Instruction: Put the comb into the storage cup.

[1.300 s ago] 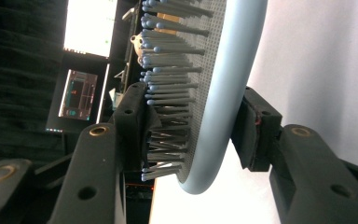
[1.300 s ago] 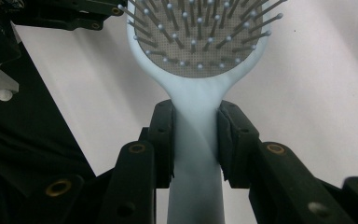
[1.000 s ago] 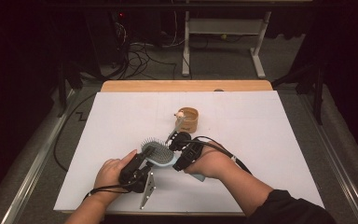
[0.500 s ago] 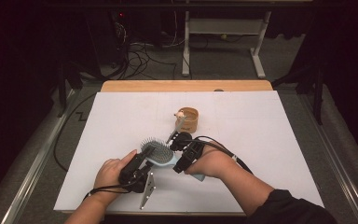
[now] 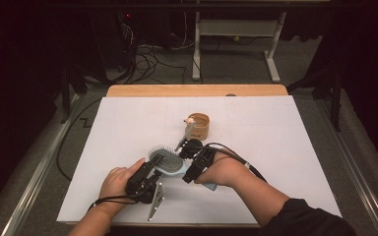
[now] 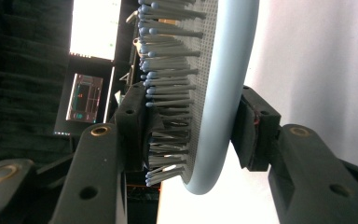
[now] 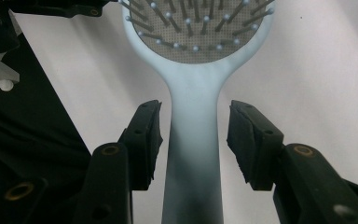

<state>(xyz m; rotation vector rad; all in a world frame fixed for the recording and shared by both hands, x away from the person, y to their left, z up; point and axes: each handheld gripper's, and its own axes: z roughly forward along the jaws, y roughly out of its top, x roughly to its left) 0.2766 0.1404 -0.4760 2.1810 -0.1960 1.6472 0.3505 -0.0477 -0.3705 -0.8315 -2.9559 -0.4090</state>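
A pale blue hairbrush with grey bristles sits near the table's front. My left gripper is shut on its head. In the left gripper view one pad presses into the bristles and the other against the back of the hairbrush, with my left gripper squeezing both sides. My right gripper straddles the handle. In the right gripper view the hairbrush handle runs between the jaws of my right gripper, with a gap on each side. Those jaws have just been opening off the handle.
A tan wooden ring with a small grey stick leaning on it stands just behind the hands. A white sheet covers the table, and a wooden strip shows at the far edge. Cables lie on the floor beyond.
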